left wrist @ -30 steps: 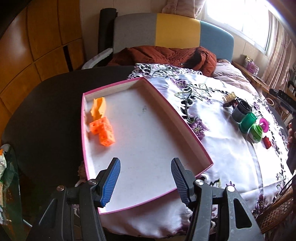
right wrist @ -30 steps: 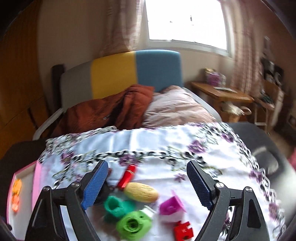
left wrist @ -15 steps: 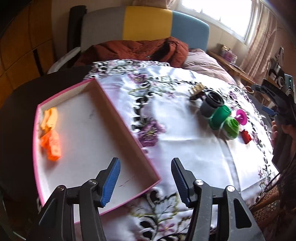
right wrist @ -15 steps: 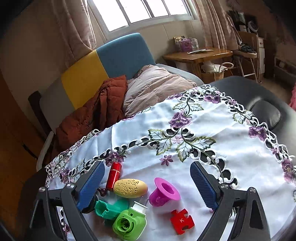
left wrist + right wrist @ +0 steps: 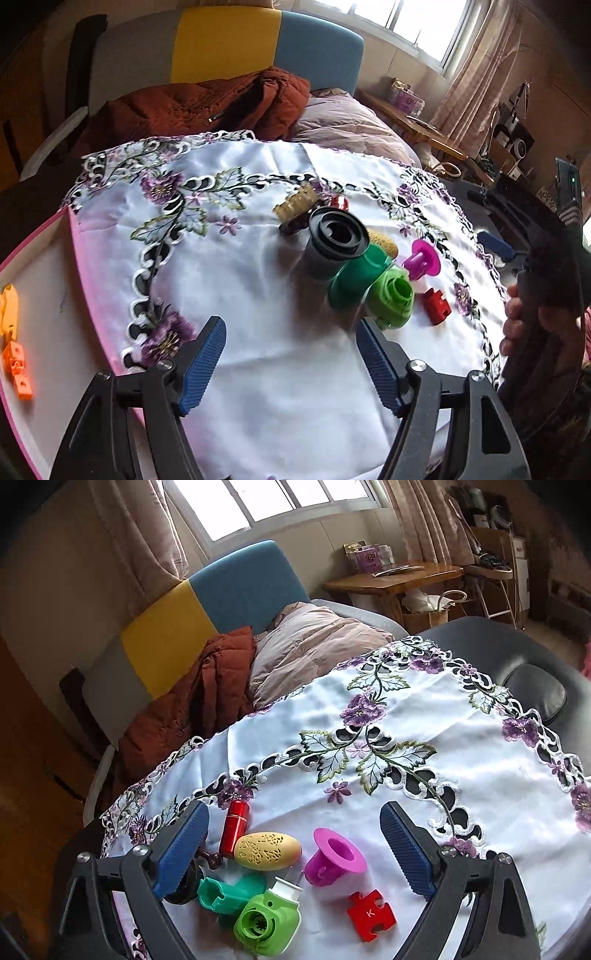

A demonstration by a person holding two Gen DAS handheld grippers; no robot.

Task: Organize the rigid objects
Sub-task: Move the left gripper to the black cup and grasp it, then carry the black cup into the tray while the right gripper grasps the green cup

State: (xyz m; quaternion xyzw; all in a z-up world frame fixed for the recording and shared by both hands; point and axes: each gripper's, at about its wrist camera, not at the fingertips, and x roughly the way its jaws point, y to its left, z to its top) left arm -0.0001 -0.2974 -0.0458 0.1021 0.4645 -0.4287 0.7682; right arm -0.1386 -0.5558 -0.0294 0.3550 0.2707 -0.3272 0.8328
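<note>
Bedroom w/ window light, yellow-and-blue headboard (image 5: 266, 40) at back, rust-red blanket (image 5: 207, 107) heaped below it. White cloth (image 5: 258, 266) w/ purple flowers spread over dark table. Far left in left-cam view: pink box (image 5: 40, 236) w/ white floor, orange blocks (image 5: 16, 369) inside near left edge. Next, left gripper (image 5: 291, 365) low in front, blue pads wide apart, jaws just been opening, nothing between, only bare cloth under. Toys bunched on cloth past it, toward right: tan comb-like piece (image 5: 295, 203), black-and-grey tube (image 5: 334, 240), dark green piece (image 5: 356, 280) touching tube, light green toy camera (image 5: 393, 299) touching dark green piece, pink cup (image 5: 423, 258), red puzzle piece (image 5: 436, 306). Far right: hand (image 5: 517, 325) on dark handle. Right-cam view, left to right: right gripper (image 5: 295, 849) w/ jaws wide, pads not touching any toy. Between pads: red cylinder (image 5: 234, 827), yellow egg shape (image 5: 267, 851) touching its end, dark green piece (image 5: 229, 891) and toy camera (image 5: 267, 923) in front, pink cup (image 5: 336, 858) on its side, red puzzle piece (image 5: 371, 914) w/ letter K. Small dark brown bit (image 5: 210, 860) beside left pad, too small to tell what.
</note>
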